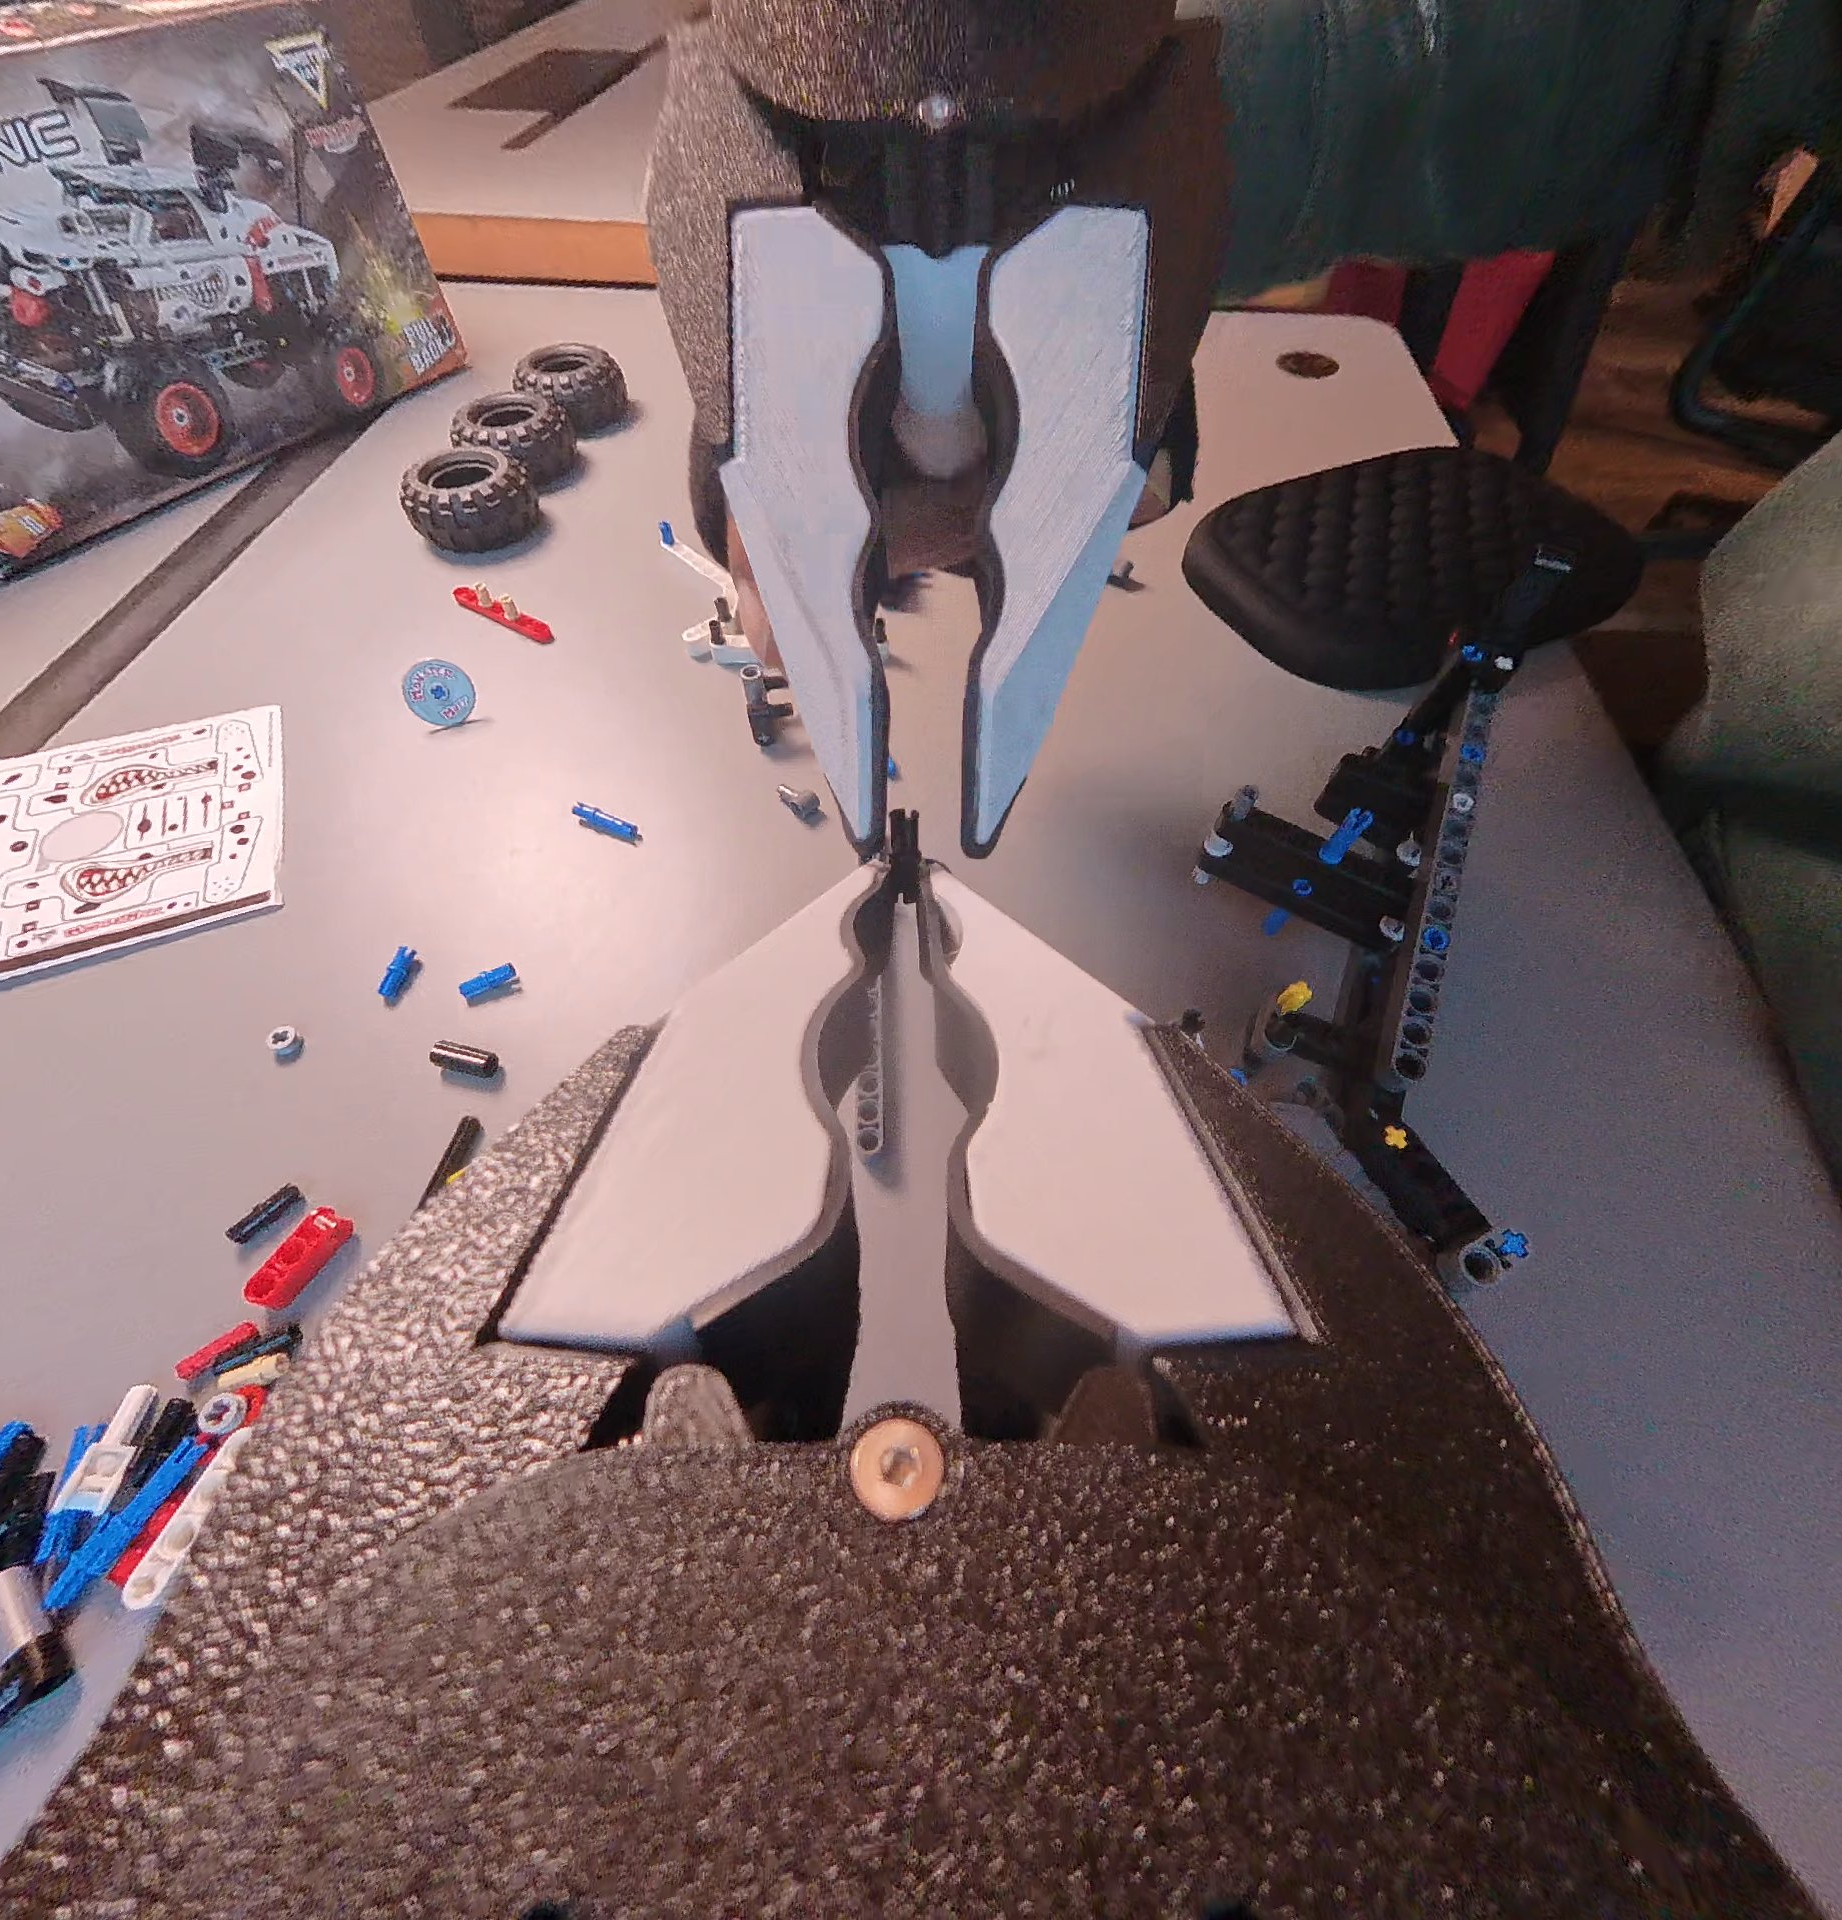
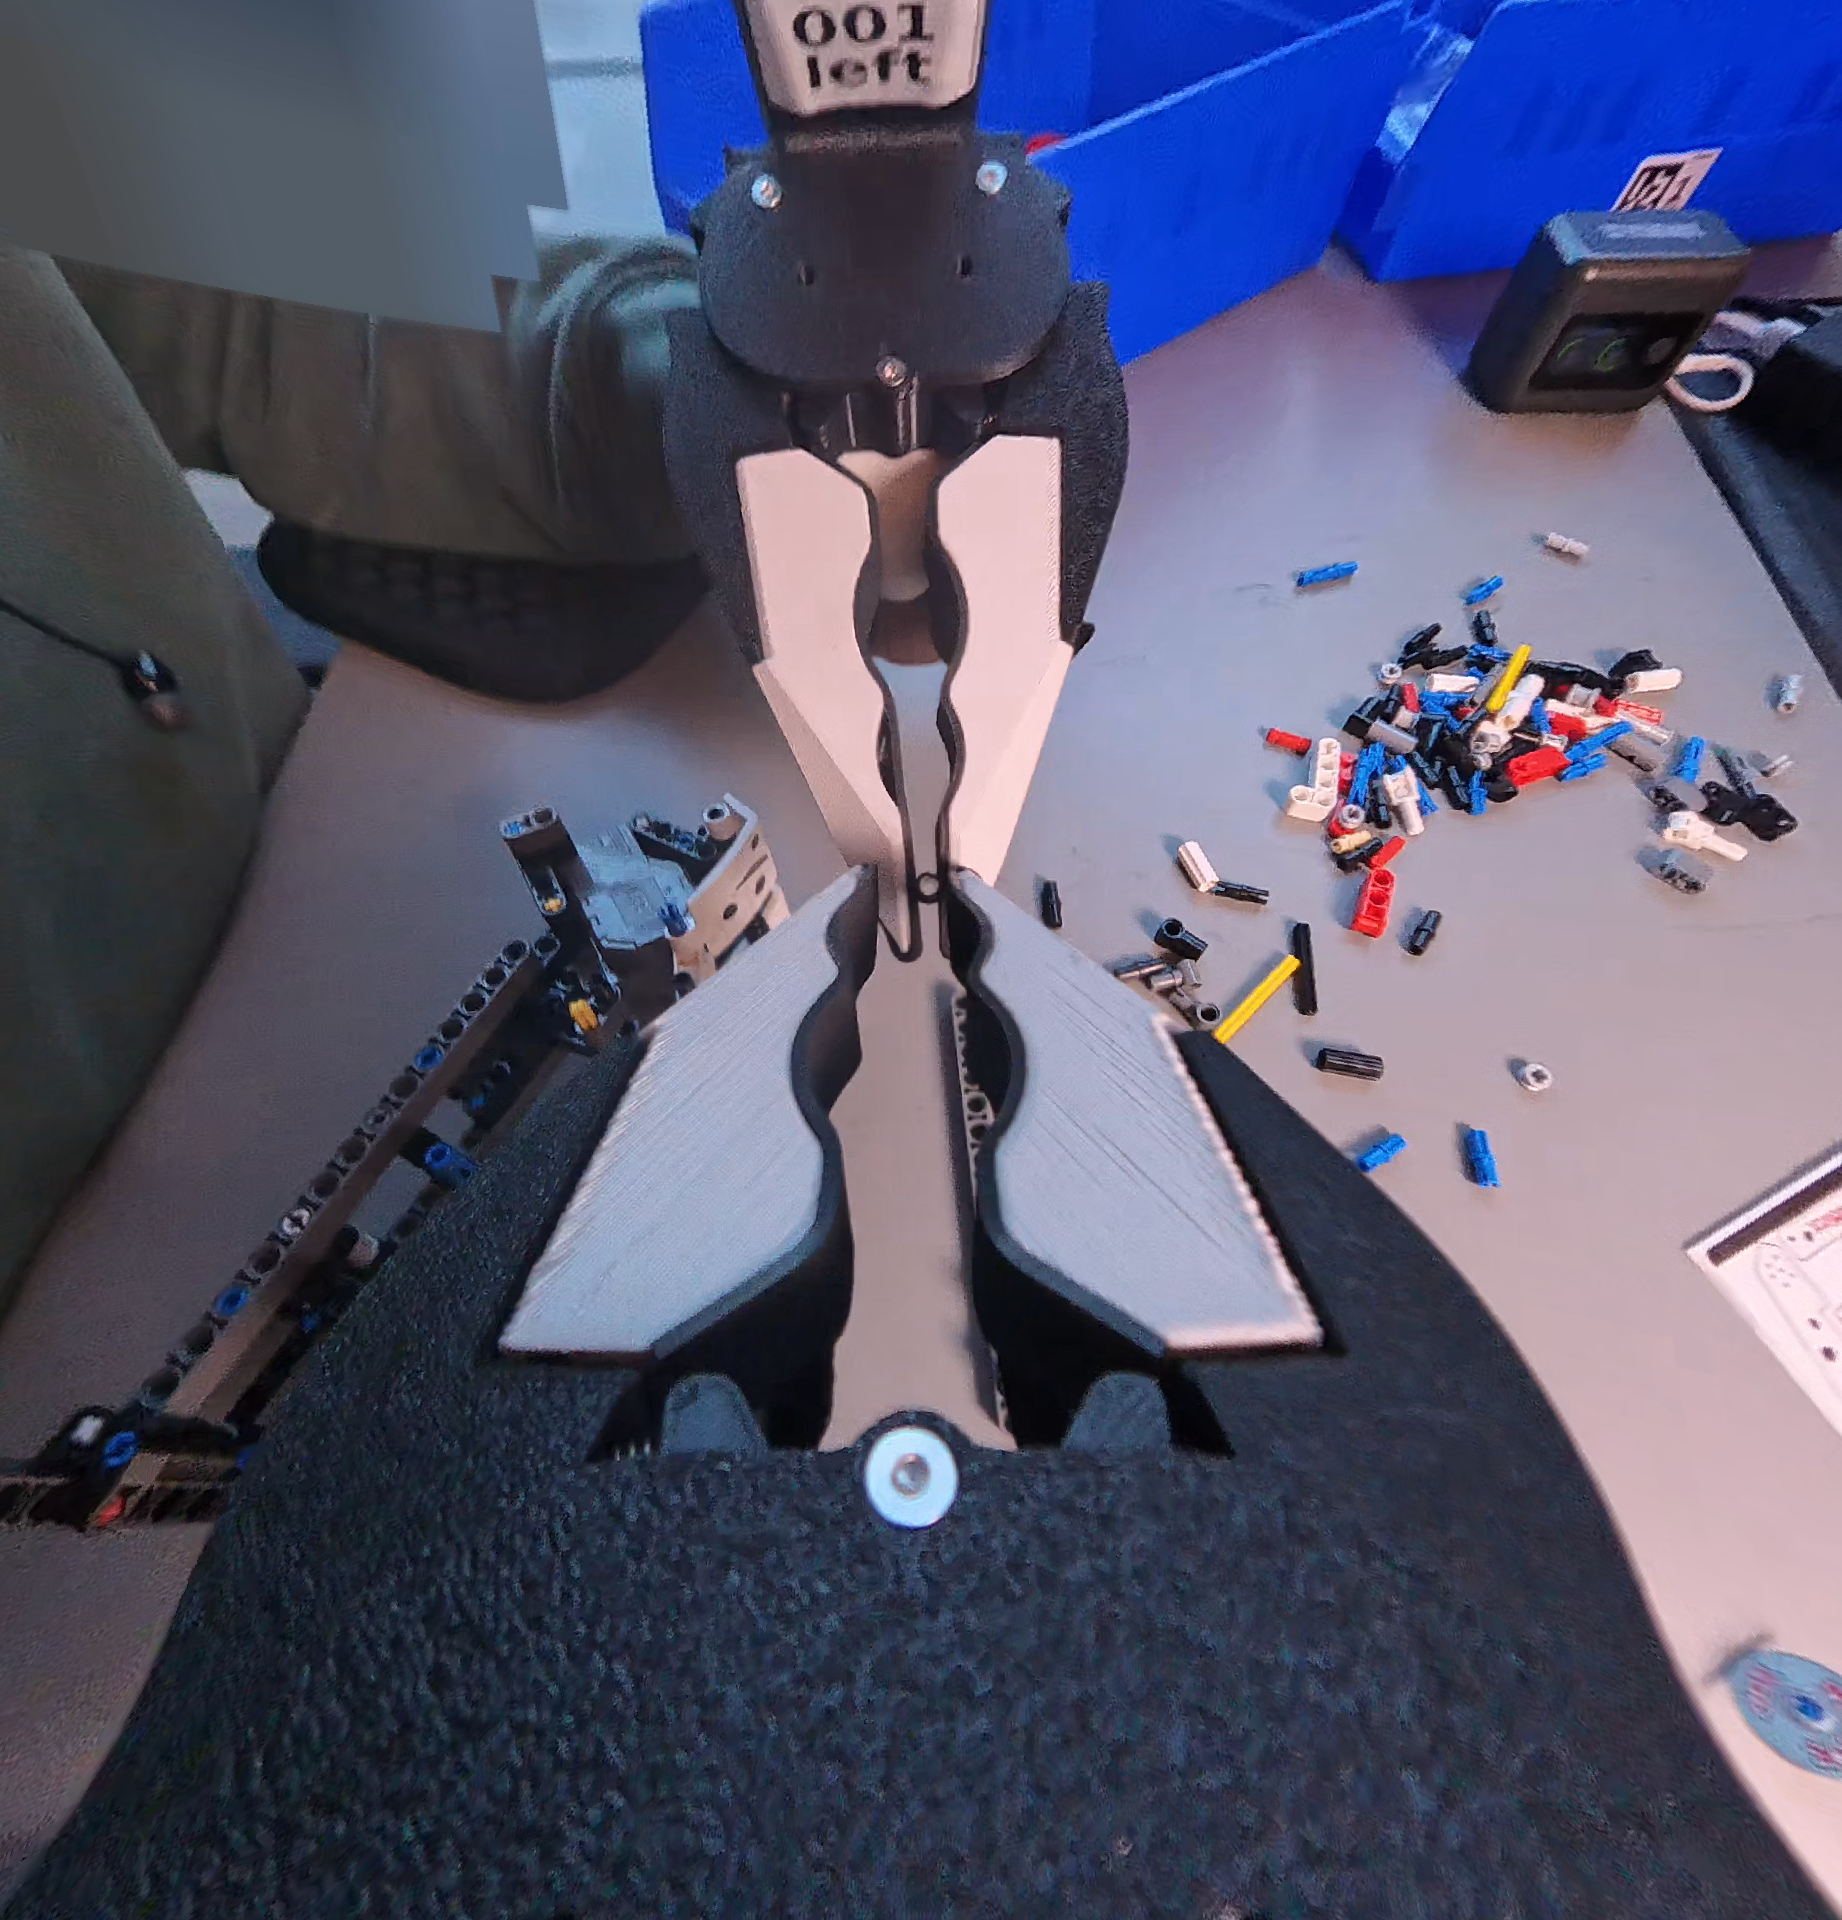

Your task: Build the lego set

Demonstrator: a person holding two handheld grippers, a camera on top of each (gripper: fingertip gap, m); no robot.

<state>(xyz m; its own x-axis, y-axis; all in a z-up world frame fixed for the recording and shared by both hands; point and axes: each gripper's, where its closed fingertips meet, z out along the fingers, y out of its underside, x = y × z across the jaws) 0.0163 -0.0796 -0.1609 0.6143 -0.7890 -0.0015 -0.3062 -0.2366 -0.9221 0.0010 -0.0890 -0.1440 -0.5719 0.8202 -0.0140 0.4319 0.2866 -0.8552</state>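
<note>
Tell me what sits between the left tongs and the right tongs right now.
A small black pin, pinched in the left tongs, pointing at the open right tongs. The left wrist view shows it.

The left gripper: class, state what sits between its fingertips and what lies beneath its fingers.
The left gripper pinches a small black pin at its tips. Below the gap lies a grey beam on the table; the fingers hide its full length.
</note>
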